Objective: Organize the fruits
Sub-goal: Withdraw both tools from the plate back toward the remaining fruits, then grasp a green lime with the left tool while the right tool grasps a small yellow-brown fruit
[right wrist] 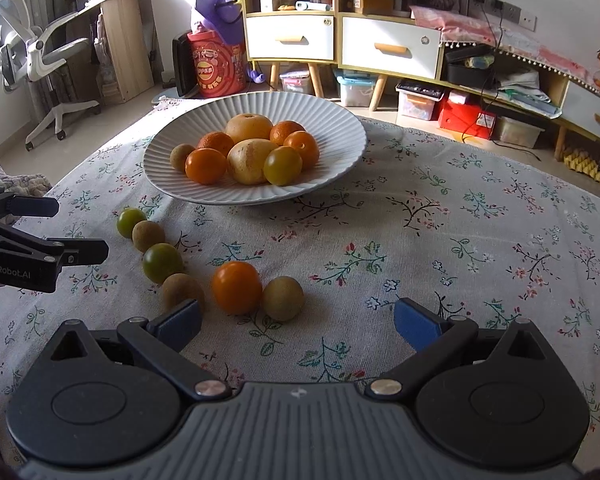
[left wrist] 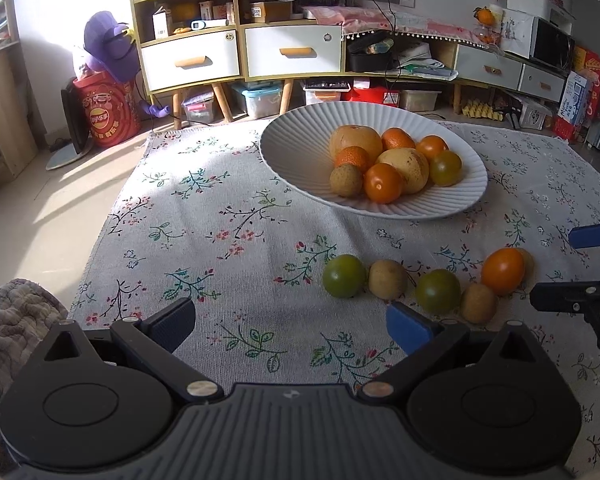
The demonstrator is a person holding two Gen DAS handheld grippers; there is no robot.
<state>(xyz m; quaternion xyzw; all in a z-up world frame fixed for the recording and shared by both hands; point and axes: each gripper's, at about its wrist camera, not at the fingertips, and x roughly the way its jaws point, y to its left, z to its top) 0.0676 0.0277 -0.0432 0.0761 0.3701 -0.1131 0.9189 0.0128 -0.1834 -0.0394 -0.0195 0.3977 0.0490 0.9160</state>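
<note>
White ribbed plate [right wrist: 340, 120] at the far middle of a floral cloth [right wrist: 440, 240], heaped with oranges, tomatoes and two pale round fruits. Nearer than the plate, six loose fruits [left wrist: 428, 284] in a rough row on the cloth — green tomatoes and brown ones alternating, an orange tomato [right wrist: 237, 287] touching a brown fruit [right wrist: 283, 298] at the near end. Probably lined up by kind for sorting. Left gripper [left wrist: 290, 322] and right gripper [right wrist: 298, 320] both spread wide, holding nothing — hovering on the near side of the row, well apart from the plate.
</note>
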